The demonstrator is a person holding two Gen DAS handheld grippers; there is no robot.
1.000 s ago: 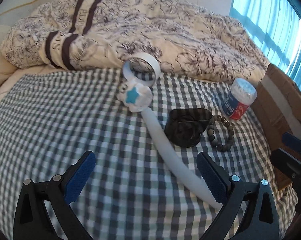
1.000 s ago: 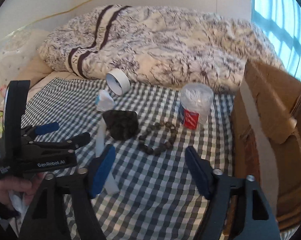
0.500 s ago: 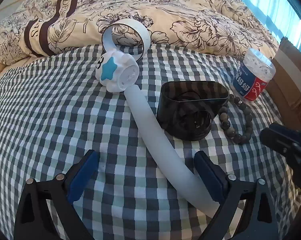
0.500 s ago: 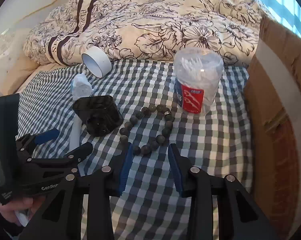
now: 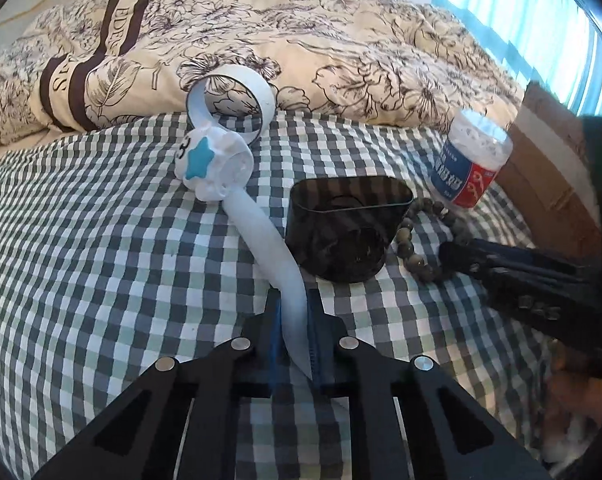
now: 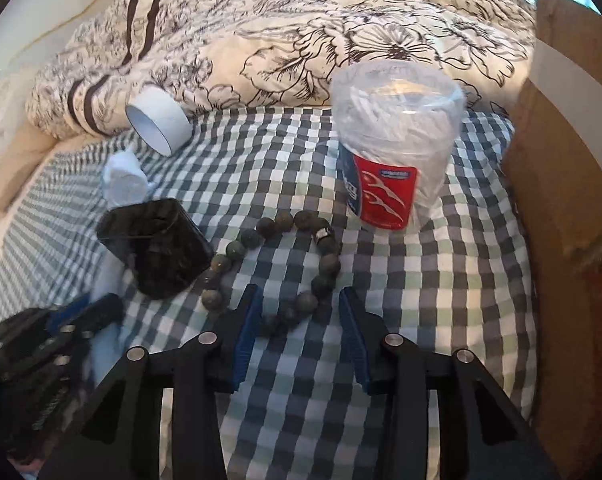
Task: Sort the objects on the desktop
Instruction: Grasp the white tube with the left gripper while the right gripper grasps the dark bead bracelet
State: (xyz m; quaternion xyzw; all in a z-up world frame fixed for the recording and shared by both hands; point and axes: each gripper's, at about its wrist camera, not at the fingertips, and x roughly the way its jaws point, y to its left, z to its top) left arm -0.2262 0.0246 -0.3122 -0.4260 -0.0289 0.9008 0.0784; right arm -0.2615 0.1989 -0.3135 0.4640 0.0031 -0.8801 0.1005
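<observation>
White silicone strap (image 5: 275, 248) sits pinched between your left gripper (image 5: 295, 312) pads, jaws closed on its tail, the star-faced watch head (image 5: 213, 168) lying ahead on the checked cloth (image 5: 101, 260). That band is soft and curved: lift fast and I reckon the head swings and knocks the black box (image 5: 341, 232) just beside it, or the strap slides out of the pads.

Your right gripper (image 6: 301, 320) stands partly open, straddling the near arc of the bead bracelet (image 6: 285, 264), nothing gripped yet. Close on only one bead and the loop may roll away or drag against the floss-pick jar (image 6: 393, 152).

Containers: that clear jar looks packed with white picks, lid on. The black box lies tipped; contents too dark to tell. Cardboard box (image 6: 573, 200) at right: inside hidden.
</observation>
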